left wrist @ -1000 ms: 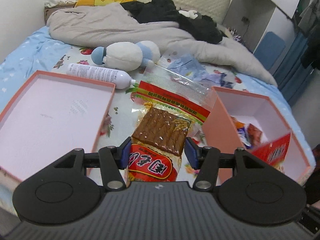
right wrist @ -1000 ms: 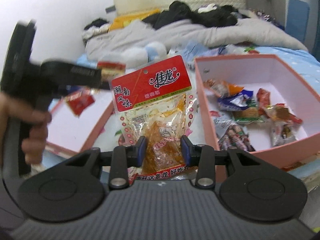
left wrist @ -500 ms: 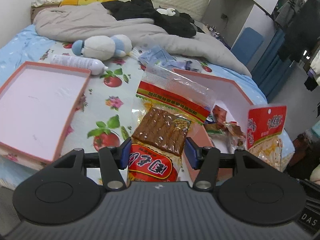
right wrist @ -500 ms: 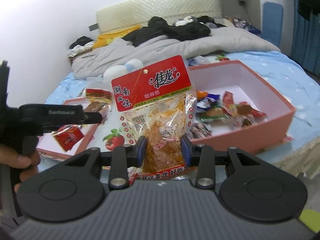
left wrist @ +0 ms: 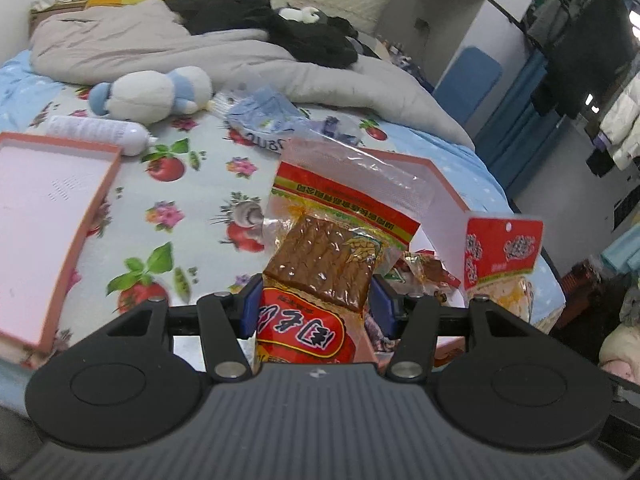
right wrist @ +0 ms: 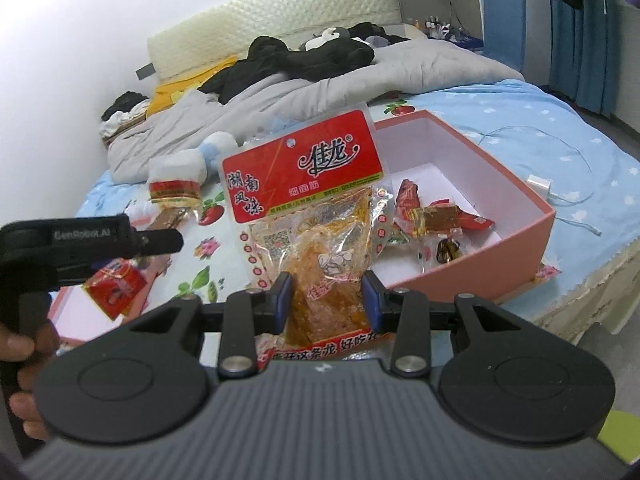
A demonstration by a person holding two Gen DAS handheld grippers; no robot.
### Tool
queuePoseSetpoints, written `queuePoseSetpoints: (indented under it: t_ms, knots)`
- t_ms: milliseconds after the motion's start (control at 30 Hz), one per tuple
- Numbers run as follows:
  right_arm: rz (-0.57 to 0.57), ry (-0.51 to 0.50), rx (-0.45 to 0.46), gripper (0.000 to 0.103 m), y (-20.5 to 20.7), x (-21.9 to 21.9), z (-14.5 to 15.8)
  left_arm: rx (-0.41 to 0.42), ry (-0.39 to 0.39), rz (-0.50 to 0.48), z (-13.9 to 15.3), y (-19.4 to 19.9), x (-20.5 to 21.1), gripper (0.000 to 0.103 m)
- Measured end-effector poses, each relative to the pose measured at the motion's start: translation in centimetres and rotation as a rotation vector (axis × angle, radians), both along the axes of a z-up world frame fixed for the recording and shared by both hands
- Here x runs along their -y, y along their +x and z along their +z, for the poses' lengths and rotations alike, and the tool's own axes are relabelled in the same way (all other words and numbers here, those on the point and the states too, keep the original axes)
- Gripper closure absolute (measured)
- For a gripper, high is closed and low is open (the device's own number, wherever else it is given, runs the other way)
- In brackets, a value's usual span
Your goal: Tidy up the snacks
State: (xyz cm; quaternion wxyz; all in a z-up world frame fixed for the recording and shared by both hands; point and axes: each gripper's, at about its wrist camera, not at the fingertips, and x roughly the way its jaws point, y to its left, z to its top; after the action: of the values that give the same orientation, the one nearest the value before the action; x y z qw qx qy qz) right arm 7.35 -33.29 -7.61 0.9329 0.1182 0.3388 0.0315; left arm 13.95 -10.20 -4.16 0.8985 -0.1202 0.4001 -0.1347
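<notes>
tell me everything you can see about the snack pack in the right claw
The clear plastic snack pack with the red header card stands upright in the right claw, pinched low by both blue pads. A hang hole tops the header; orange strips and a QR code show through. It hangs in front of the pink cardboard box, apart from it.

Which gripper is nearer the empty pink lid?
Left. The left gripper, holding the brown snack pack, hangs over the empty pink lid; the right gripper is between lid and box.

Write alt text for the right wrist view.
The right gripper is shut on a red-topped spicy snack packet, held upright above the bed. Behind it, a pink box holds small wrapped snacks.
</notes>
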Motion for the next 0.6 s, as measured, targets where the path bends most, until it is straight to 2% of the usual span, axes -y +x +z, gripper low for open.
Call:
queuePoseSetpoints:
  t_ms: [167,433,600]
  knots:
    - [-0.007,0.001,-0.018,0.063,2.8,1.1,-0.5,-0.011,0.017,-0.039,-0.4,3.7,2.2,0.043]
    - [-0.05,-0.012,-0.056,0.062,8.0,3.9,-1.5,-0.043,-0.019,-0.103,-1.6,9.6,5.8,0.043]
    - [-0.056,-0.016,-0.073,0.061,10.6,5.1,-2.3,-0.046,-0.012,-0.135,-2.6,13.2,8.2,0.042]
